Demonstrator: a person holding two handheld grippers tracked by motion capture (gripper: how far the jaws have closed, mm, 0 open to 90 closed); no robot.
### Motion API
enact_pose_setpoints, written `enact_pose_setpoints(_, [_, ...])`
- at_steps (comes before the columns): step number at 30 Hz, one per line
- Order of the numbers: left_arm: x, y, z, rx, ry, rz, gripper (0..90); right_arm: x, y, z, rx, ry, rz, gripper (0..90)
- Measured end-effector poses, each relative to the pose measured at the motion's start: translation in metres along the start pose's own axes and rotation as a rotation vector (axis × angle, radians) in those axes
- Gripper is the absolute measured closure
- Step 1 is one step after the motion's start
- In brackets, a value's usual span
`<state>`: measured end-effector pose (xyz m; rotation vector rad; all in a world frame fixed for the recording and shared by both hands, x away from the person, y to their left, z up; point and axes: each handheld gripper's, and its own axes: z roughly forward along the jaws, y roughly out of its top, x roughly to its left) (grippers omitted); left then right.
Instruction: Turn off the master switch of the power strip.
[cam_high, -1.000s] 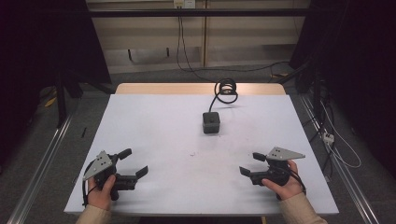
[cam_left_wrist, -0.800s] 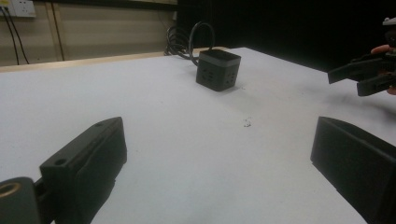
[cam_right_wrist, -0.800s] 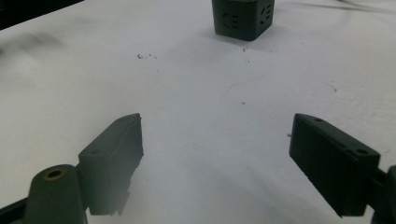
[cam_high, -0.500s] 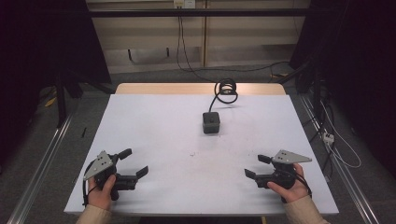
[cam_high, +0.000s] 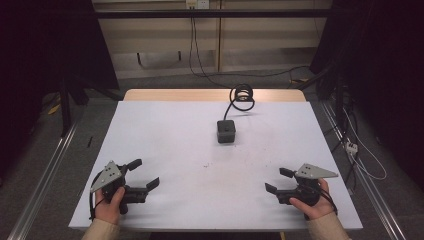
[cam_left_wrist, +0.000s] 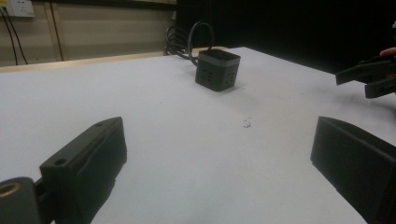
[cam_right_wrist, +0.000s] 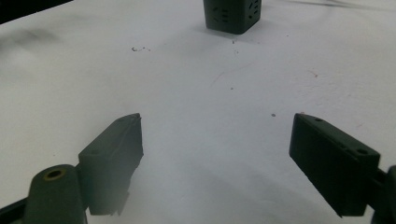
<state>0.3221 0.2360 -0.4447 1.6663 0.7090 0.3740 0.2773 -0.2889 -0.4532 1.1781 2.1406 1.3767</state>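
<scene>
The broad white rectangular table (cam_high: 165, 145) carries very little, which leaves both hands free room to work from its near edge. Its largest load is the small dark grey cube-shaped power socket block (cam_high: 226, 131), standing upright a little toward the far edge and slightly right of the middle, well apart from both hands; its slotted faces look toward the near corners, so either gripper could come at a flat side. Behind it, at the far edge, lies the black coiled cable (cam_high: 243, 95) that runs from the block, wound into loops there probably so that it stays out of the working area and does not drag the block about. The left gripper (cam_high: 145, 175) is held low over the near left corner, its jaws spread wide apart with nothing between them, aimed across the table toward the block, a ready pose for a reach. The right gripper (cam_high: 276, 181) sits the same way by the near right corner, jaws likewise wide apart and empty, pointing inward. In the left gripper view the block (cam_left_wrist: 217, 70) stands ahead and the other gripper shows at the right edge; in the right gripper view the block (cam_right_wrist: 232, 15) stands straight ahead, so the right hand seems better lined up for it
</scene>
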Motion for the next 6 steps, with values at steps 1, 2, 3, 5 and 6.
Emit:
enact_pose_setpoints(1, [0.0, -0.0001, 0.0004, 0.0, -0.001, -0.001, 3.3, 0.0, -0.0001, -0.0001, 0.001, -0.001, 0.0, 17.3])
enact_pose_setpoints(2, [0.0, -0.0002, 0.0007, 0.0, -0.002, -0.002, 3.3, -0.0001, -0.0002, -0.0001, 0.002, -0.004, 0.001, 17.2])
enact_pose_setpoints(3, [-0.0001, -0.0002, 0.0011, 0.0, -0.003, -0.003, 3.4, -0.0003, -0.0002, 0.0, 0.002, -0.006, 0.002, 17.2])
enact_pose_setpoints(5, [0.0001, -0.0003, 0.0015, 0.0, -0.005, -0.004, 3.4, -0.0014, -0.0001, 0.001, 0.007, -0.008, 0.0, 16.9])
enact_pose_setpoints(6, [0.0002, -0.0002, 0.0016, 0.0, -0.005, -0.005, 3.3, -0.0018, 0.0001, 0.0017, 0.009, -0.008, 0.003, 16.9])
